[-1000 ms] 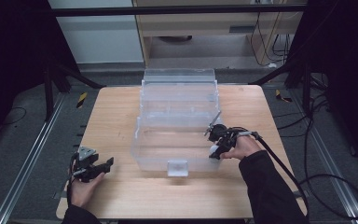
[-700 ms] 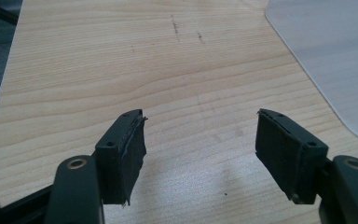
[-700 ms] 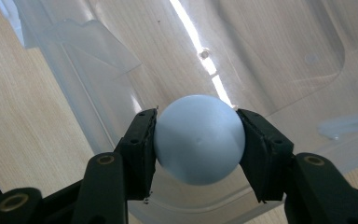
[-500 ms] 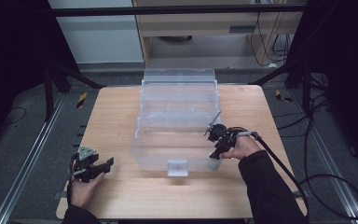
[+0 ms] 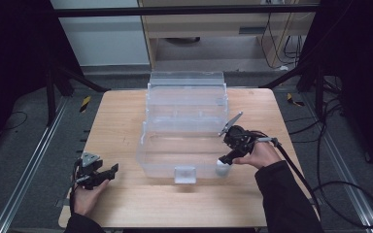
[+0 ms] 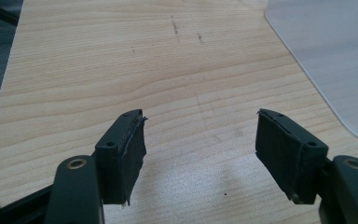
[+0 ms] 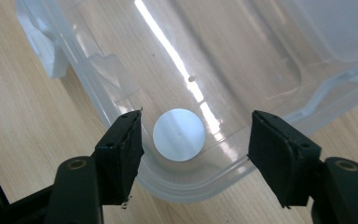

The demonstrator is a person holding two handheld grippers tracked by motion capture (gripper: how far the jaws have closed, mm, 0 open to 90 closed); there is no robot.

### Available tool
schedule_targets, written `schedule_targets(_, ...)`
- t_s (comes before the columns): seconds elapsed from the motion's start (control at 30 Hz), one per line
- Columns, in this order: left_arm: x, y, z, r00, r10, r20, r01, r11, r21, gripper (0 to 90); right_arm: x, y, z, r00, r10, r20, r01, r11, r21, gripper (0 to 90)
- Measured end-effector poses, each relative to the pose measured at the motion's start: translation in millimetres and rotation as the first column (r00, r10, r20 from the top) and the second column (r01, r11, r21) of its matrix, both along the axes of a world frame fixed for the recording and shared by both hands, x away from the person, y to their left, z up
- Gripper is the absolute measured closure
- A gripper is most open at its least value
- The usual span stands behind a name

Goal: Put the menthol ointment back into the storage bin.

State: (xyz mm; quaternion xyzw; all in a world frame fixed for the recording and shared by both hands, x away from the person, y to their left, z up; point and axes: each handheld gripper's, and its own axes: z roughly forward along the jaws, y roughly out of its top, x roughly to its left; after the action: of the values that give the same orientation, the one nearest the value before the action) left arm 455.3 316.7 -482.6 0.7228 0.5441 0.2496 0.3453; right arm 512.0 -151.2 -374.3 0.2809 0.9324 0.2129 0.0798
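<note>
High view first: a clear plastic storage bin (image 5: 184, 141) sits mid-tabletop (image 5: 126, 111) with its lid (image 5: 187, 90) tipped up along the far edge, toward 12 o'clock. The person's right hand (image 5: 260, 155) holds the right tool (image 5: 222, 167) over the bin's near corner at about 4 o'clock, nose angled down, with a cable (image 5: 296, 170) trailing off past the sleeve (image 5: 284, 199). The right gripper view looks straight down between the two black jaws, which stand well apart with nothing between their pads. Below them a small white disc (image 7: 178, 135) lies flat on the bin's floor, tucked in the rounded corner just inside the wall (image 7: 186, 186). A latch tab (image 7: 46, 51) shows on the bin's outside wall.

Over at 8 o'clock, the left hand (image 5: 85, 196) rests near the tabletop's front edge with the left tool (image 5: 112, 170), well apart from the bin. Its jaws are spread wide over bare wood, gripping nothing; a corner of the clear bin shows at the upper right of the left gripper view.
</note>
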Motion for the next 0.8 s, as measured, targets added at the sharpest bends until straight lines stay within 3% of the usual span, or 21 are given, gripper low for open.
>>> schedule_targets(0.17,-0.1,-0.5,0.0,1.0,-0.001,0.001,0.001,1.0,0.0,32.7,-11.5,-12.0,9.8,0.9949,-0.056,0.084,0.05,0.997,0.065,24.7)
schedule_targets(0.27,-0.3,-0.4,0.1,1.0,0.0,0.002,0.0,1.0,0.0,32.7,-19.4,-23.1,13.6,0.9842,-0.105,0.142,0.089,0.989,0.116,22.4)
schedule_targets(0.47,-0.2,-0.7,-0.1,1.0,0.001,0.0,-0.001,1.0,0.002,32.7,-36.6,-49.8,12.3,0.9531,-0.239,0.186,0.185,0.946,0.267,16.7)
schedule_targets(0.53,-0.3,-0.9,-0.1,1.0,0.001,0.002,-0.001,1.0,0.002,32.7,-38.2,-52.8,11.2,0.9494,-0.249,0.192,0.191,0.942,0.277,16.7)
schedule_targets(0.57,-0.7,-1.0,0.2,1.0,0.001,0.006,-0.001,1.0,0.001,33.0,-42.3,-60.9,5.9,0.9387,-0.275,0.208,0.208,0.933,0.295,16.6)
schedule_targets(0.6,-0.8,-0.9,0.4,1.0,0.0,0.007,0.0,1.0,0.0,33.6,-44.1,-64.3,2.7,0.9335,-0.288,0.214,0.216,0.927,0.305,16.6)
schedule_targets(0.67,-0.9,-0.8,0.5,1.0,-0.001,0.007,0.001,1.0,-0.003,34.5,-47.9,-70.8,-4.3,0.9253,-0.317,0.209,0.239,0.914,0.327,16.2)
schedule_targets(0.7,-0.9,-0.8,0.5,1.0,-0.001,0.007,0.001,1.0,-0.003,35.2,-47.9,-70.8,-4.3,0.9253,-0.317,0.209,0.239,0.914,0.327,16.2)
schedule_targets(0.73,-0.9,-0.7,0.5,1.0,-0.002,0.006,0.002,1.0,-0.004,36.0,-51.3,-77.1,-12.5,0.9174,-0.34,0.207,0.254,0.9,0.353,16.2)
schedule_targets(0.8,-1.1,-0.6,0.8,1.0,-0.004,0.007,0.005,1.0,-0.007,37.6,-54.4,-82.4,-19.7,0.9081,-0.364,0.207,0.272,0.888,0.371,16.3)
